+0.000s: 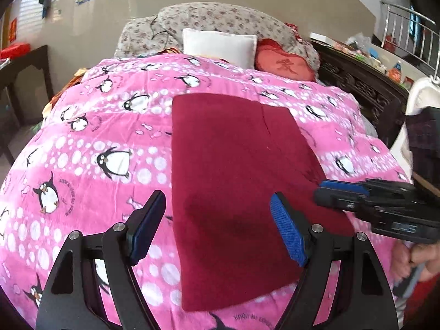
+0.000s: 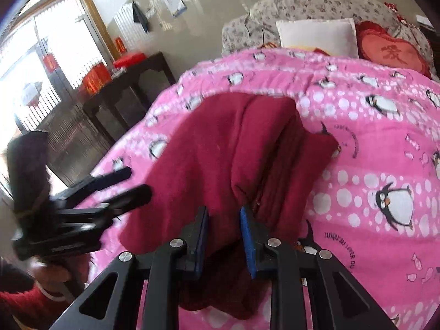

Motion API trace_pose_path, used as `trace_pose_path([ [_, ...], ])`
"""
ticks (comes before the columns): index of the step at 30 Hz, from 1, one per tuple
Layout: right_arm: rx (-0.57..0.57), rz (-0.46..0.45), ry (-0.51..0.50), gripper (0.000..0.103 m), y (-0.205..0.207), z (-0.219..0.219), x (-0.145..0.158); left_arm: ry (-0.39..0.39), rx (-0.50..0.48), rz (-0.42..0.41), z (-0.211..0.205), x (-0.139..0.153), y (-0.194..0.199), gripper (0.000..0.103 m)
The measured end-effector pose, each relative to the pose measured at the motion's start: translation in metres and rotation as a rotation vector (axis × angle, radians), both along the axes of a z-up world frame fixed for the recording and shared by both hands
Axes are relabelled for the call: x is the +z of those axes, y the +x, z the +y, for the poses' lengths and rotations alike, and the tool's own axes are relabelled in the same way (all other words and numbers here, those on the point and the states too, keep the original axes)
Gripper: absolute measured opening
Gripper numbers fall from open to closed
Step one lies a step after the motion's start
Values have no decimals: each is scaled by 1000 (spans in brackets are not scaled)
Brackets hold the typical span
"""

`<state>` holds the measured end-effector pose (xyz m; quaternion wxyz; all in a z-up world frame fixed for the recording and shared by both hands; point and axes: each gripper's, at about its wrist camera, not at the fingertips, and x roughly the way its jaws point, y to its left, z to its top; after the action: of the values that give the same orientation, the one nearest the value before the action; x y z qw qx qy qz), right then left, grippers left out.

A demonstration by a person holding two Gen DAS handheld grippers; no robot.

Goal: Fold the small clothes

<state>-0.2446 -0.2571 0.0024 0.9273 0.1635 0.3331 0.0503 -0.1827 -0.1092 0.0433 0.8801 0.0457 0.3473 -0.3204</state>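
My right gripper (image 2: pixel 224 243) pinches the red garment's (image 1: pixel 233 181) near-right edge; my left gripper (image 1: pixel 217 228) gapes above its near-left edge.

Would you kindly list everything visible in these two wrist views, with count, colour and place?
Dark red fleece garment: one, folded oblong, lying on the blanket.
Pink penguin-print blanket: one, covering the bed.
White square pillow: one, at the bed's head.
Red heart-shaped cushion: one, right of the pillow.
Grey floral bedding: one heap, behind the pillow.
Dark carved wooden furniture: one piece, right of the bed.
Dark wooden side table: one, left of the bed, bearing red boxes.
Left gripper: black, blue pads, open above the garment's near end.
Right gripper: black, blue pads, narrow gap with garment cloth between.
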Motion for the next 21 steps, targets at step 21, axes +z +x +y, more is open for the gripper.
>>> trace_pose_path([
  [21,-108,14,-84,23,55,-12,-9,5,68,88,-21,-26,42,79],
])
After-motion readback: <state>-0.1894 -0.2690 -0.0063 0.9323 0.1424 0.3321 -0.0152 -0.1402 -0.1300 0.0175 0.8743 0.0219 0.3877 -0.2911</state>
